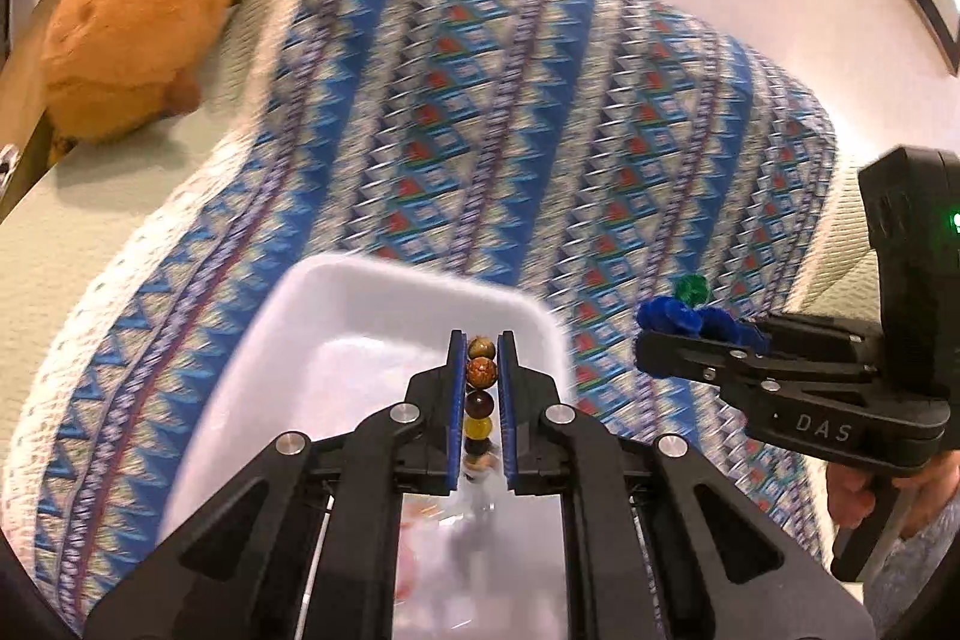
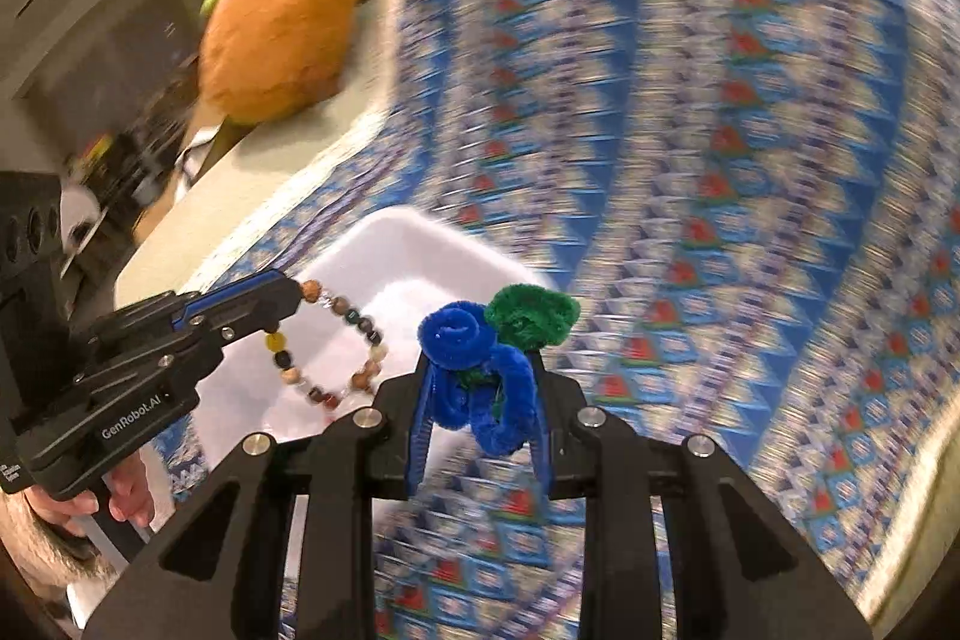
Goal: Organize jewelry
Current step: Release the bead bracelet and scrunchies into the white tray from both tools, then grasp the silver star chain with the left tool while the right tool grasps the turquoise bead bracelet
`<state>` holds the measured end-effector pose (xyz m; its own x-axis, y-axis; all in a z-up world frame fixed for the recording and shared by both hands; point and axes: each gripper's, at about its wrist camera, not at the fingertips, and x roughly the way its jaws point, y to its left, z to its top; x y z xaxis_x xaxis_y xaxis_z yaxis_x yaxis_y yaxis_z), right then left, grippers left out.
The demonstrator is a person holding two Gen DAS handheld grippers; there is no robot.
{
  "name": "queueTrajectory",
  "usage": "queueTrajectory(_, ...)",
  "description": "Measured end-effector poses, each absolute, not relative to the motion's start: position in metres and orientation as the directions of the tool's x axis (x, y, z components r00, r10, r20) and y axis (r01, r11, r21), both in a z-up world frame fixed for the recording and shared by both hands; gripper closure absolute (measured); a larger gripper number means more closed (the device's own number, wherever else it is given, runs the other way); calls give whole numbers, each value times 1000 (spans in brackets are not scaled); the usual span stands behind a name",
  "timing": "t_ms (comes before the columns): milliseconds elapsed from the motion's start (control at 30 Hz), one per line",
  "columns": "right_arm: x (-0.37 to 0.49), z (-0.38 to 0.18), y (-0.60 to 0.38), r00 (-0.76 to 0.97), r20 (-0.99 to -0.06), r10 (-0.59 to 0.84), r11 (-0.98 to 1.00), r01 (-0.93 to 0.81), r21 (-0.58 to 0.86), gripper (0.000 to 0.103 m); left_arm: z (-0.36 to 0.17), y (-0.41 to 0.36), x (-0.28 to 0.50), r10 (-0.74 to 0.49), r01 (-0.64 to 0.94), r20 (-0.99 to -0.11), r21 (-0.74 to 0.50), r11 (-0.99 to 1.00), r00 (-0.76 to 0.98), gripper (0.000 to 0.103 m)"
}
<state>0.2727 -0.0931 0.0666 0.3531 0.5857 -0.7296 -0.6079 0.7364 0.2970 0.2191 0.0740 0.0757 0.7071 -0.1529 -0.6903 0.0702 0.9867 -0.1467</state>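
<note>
Brown-amber bead bracelet (image 2: 327, 346) pinched in left tongs (image 1: 482, 340) over white tray (image 2: 384, 244), right tongs (image 2: 480, 400) gripping blue/green pipe-cleaner flower (image 2: 480, 346)

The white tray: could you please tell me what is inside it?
The white tray shows only a bare floor; the bracelet hangs over it from the left gripper. Its near end is hidden.

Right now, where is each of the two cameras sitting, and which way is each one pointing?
Left wrist: sits on the left gripper, looks along its fingers at the bead bracelet they clamp over the white tray; the right gripper and a hand show at right.
Right wrist: sits on the right gripper, which clamps the fuzzy blue and green piece; the left gripper and its hand show at left.
Shared: tray, bracelet, patterned blanket, plush toy.
</note>
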Motion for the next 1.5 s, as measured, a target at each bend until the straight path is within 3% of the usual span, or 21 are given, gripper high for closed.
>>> queueTrajectory(167, 272, 52, -43, 287, -773, 566, 708, -650, 277, 69, 52, 112, 215, -115, 32, -751, -124, 992, 650, 92)
queueTrajectory(233, 271, 47, -32, 261, -794, 549, 702, -659, 269, 31, 39, 120, 212, -91, 28, -787, -93, 995, 610, 81)
queueTrajectory(267, 270, 47, -29, 258, -799, 543, 700, -665, 261, 25, 35, 122, 211, -77, 25, -801, -78, 997, 593, 39)
queueTrajectory(300, 267, 48, -27, 274, -802, 530, 703, -671, 235, 21, 27, 127, 209, -55, 7, -824, -61, 998, 564, 8)
queueTrajectory(533, 261, 71, -80, 337, -770, 542, 742, -621, 251, 21, 28, 132, 186, -49, 22, -801, -45, 999, 597, 9)
queueTrajectory(767, 241, 89, -191, 456, -764, 455, 839, -507, 197, 21, 56, 73, 164, -197, 219, -737, -69, 973, 646, 9)
queueTrajectory(900, 225, 64, -252, 479, -814, 328, 897, -429, 108, 21, 57, 21, 151, -290, 342, -714, -76, 937, 637, 9)
queueTrajectory(1100, 201, 11, -320, 441, -865, 238, 940, -328, 92, 21, 20, -59, 138, -395, 487, -721, -91, 869, 570, 9)
queueTrajectory(1500, 185, -52, -342, 423, -889, 172, 935, -354, 12, 22, -56, -149, 148, -373, 572, -794, -39, 819, 480, 8)
